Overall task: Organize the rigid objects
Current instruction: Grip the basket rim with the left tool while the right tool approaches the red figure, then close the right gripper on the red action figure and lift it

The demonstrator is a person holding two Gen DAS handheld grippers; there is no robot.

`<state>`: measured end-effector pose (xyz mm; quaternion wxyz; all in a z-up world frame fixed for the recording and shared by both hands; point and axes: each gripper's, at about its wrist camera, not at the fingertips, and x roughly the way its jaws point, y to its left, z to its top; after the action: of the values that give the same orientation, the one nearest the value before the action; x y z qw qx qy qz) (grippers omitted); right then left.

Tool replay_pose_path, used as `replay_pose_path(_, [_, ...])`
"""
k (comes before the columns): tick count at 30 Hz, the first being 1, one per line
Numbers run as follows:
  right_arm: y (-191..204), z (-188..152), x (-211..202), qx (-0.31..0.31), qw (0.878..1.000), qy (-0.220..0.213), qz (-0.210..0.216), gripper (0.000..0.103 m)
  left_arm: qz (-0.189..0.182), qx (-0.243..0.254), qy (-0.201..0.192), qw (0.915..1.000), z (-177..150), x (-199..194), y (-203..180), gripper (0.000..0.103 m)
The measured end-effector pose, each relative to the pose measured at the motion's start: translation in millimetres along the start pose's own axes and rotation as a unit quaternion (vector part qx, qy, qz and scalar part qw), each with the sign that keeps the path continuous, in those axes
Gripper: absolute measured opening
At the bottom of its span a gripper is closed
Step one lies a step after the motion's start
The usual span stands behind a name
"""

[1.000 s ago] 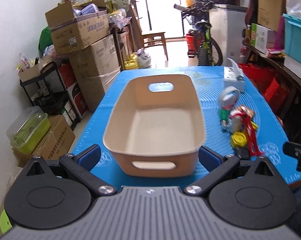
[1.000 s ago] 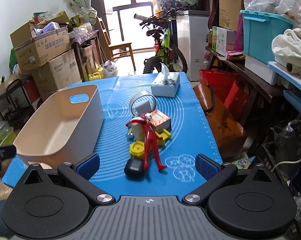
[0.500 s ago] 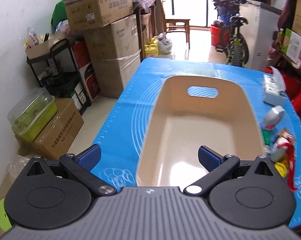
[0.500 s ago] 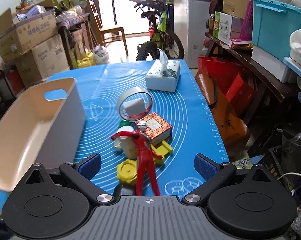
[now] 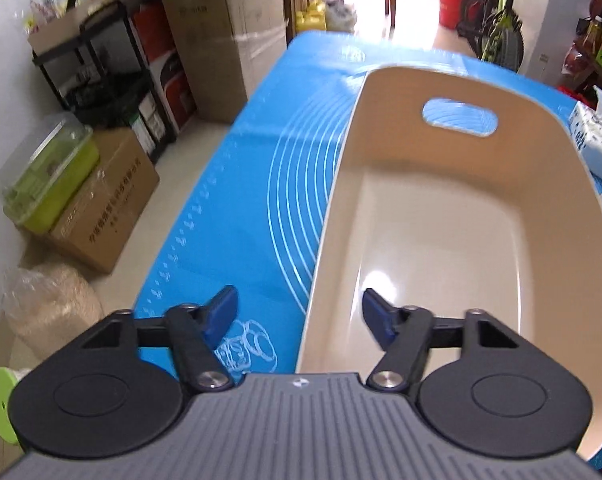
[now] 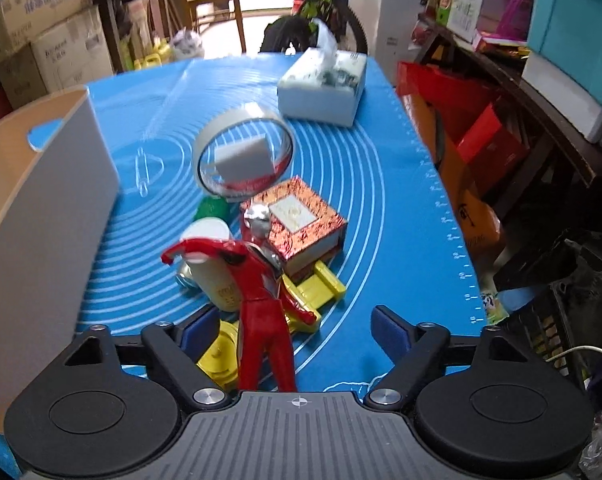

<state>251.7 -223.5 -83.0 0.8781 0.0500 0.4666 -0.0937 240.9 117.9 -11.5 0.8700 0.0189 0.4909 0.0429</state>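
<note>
An empty beige bin (image 5: 453,216) stands on the blue mat (image 5: 237,216); its grey outer wall shows in the right wrist view (image 6: 45,216). My left gripper (image 5: 297,316) is open and straddles the bin's near left rim. My right gripper (image 6: 289,328) is open around the legs of a red toy figure (image 6: 261,296). Around the figure lie a red patterned box (image 6: 301,216), yellow plastic pieces (image 6: 317,288), a cream bottle (image 6: 213,264), a tape roll (image 6: 245,152) and a grey block (image 6: 245,156).
A white tissue box (image 6: 325,80) stands at the mat's far right. Cardboard boxes (image 5: 221,28), a black rack (image 5: 113,76) and a green container (image 5: 49,172) are off the table's left edge. Shelves with red bags (image 6: 489,136) line the right.
My left gripper moved forward and left over the bin's left rim and narrowed slightly. My right gripper moved forward and down until its fingers flank the red figure.
</note>
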Motion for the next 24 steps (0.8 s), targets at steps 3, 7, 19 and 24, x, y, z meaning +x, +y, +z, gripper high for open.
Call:
replay_pose_path(3, [1,0,6,0.002,1.000,0.006,0.000,0.081,-0.004,-0.006,0.016,0.9998,1,6,2,0.042])
replay_pose_path(7, [3,1,9,0.004,1.000,0.001,-0.002,0.080,-0.017,-0.001,0.027,0.9995,0,6,1,0.023])
replay_pose_path(19, [3,6,6,0.023,1.000,0.001,-0.002,0.046,-0.029,-0.001,0.027,0.9992,3,9,0,0.011])
replay_pose_path(24, [2,9,-10,0.030,0.999,-0.020,-0.002,0.036,-0.027,0.000,0.029,0.9992,4,9,0,0.011])
